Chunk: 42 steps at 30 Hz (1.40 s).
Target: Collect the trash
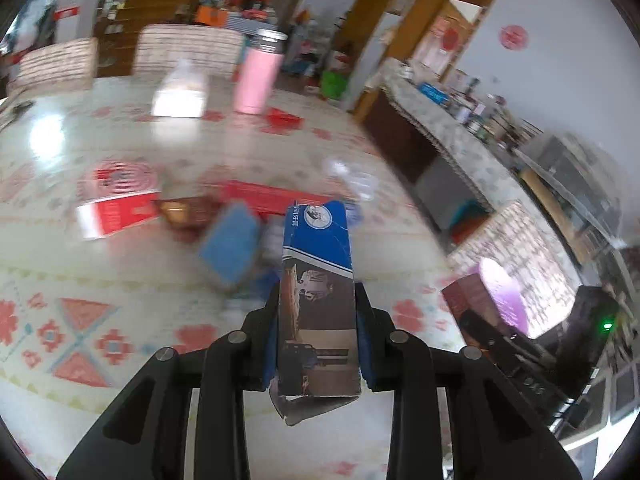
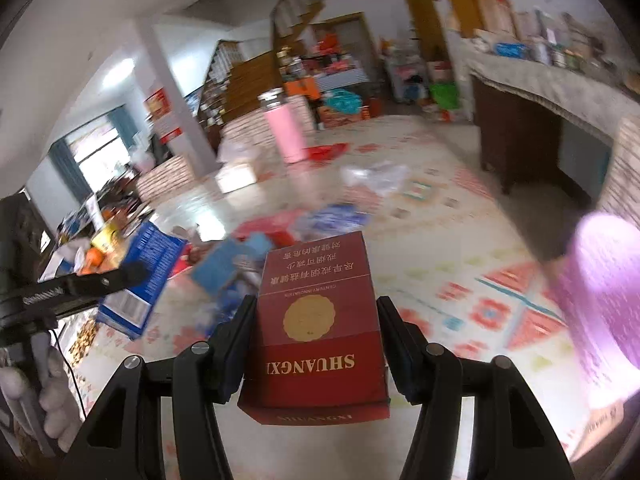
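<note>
Left gripper (image 1: 318, 320) clenches a blue carton (image 1: 318, 280), long axis running forward; right gripper (image 2: 316, 344) grasps a red Shuangxi cigarette pack (image 2: 316, 332) likewise.

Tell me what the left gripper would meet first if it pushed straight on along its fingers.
Probably the loose heap of packaging on the table, just beyond the blue box that the left gripper is holding. Blur makes the depth uncertain.

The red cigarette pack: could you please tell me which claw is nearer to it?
Right. The right claw grips the red cigarette pack; the left claw, holding a blue carton, is to its left.
</note>
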Available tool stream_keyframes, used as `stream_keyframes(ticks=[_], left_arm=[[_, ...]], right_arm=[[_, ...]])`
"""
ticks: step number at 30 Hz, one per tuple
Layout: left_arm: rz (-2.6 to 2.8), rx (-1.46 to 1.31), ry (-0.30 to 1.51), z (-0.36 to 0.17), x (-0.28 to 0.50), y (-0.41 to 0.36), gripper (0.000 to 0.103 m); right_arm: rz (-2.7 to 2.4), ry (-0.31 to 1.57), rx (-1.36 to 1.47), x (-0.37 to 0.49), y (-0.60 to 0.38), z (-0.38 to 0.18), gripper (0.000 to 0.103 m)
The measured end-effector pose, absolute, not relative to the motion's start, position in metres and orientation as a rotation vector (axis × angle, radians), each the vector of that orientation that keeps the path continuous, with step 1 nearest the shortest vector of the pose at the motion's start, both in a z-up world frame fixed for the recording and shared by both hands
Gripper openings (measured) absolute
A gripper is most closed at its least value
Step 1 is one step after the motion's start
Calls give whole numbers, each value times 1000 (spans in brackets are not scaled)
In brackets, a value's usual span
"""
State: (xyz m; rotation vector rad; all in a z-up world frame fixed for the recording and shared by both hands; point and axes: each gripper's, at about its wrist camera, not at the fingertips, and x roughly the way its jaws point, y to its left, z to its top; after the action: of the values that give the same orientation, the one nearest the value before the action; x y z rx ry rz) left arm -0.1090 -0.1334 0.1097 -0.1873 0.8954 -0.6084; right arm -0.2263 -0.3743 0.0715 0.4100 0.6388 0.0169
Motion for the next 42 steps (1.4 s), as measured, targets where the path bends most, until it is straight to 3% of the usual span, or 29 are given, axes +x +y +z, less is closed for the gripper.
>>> stream_keyframes(ticks=[21, 23, 25, 27, 42], left_arm=[[-1141, 109, 968, 124, -131, -470, 31], [-1137, 137, 971, 119, -131, -491, 38], [-1127, 142, 982, 114, -132, -499, 53], [-1135, 127, 985, 112, -135, -495, 61], [-1093, 136, 898, 141, -166, -427, 68]], right_arm=[[-467, 561, 560, -338, -594, 58, 64], [-491, 571, 552, -337, -608, 54, 65], [-516, 596, 548, -334, -616, 49, 78], [-512, 588, 560, -340, -618, 50, 80], [-636, 502, 571, -436, -612, 77, 86]])
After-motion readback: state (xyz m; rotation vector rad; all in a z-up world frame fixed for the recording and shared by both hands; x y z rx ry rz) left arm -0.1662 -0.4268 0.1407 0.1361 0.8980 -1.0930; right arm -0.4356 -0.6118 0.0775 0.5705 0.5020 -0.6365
